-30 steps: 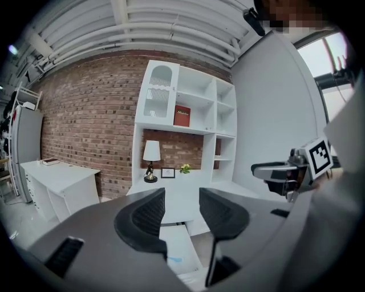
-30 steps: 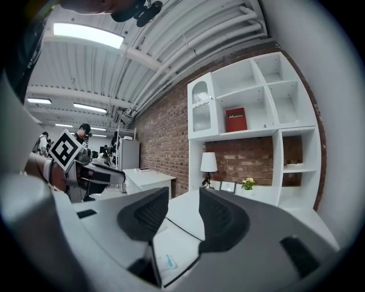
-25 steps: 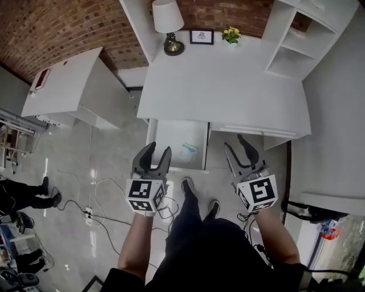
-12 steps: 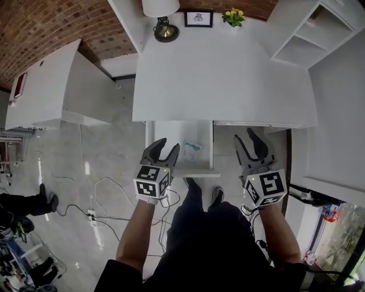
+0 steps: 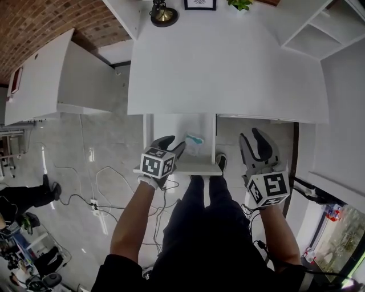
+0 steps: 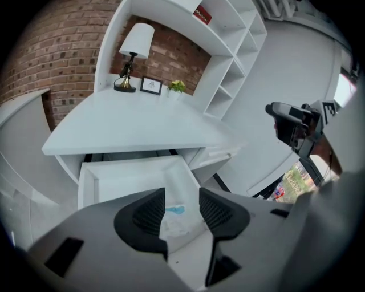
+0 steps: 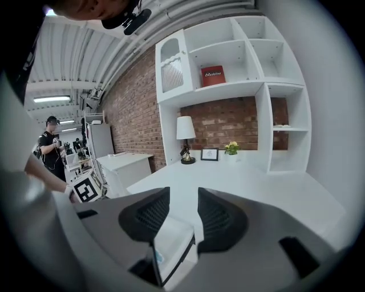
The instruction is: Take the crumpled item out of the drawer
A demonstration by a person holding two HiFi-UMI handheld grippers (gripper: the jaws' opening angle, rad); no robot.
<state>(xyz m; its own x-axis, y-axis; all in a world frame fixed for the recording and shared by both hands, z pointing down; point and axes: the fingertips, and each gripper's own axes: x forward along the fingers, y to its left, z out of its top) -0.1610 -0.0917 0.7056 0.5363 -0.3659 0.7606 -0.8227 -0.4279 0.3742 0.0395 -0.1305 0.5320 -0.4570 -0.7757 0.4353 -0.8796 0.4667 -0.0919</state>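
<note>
The white drawer (image 5: 171, 126) under the desk stands pulled out. In it lies the crumpled item (image 5: 194, 140), white with a teal patch, near the front right corner. My left gripper (image 5: 173, 145) hangs over the drawer's front edge, just left of the item. Its jaws are open, and in the left gripper view the crumpled item (image 6: 174, 220) shows below and beyond the gap of the left gripper (image 6: 181, 210), untouched. My right gripper (image 5: 252, 137) is right of the drawer, away from the item. The right gripper (image 7: 183, 214) has nothing between its jaws, which are closing a little.
The white desk (image 5: 228, 68) carries a lamp (image 5: 162, 12), a picture frame (image 5: 199, 4) and a plant (image 5: 239, 4) at its back. Open shelves (image 5: 319, 34) stand at the right and a white cabinet (image 5: 57, 80) at the left. Cables (image 5: 102, 194) lie on the floor. A person (image 7: 51, 151) stands far off.
The view has closed in on the desk. My left gripper has moved forward and right, over the drawer's front toward the crumpled item. My right gripper stays beside the drawer.
</note>
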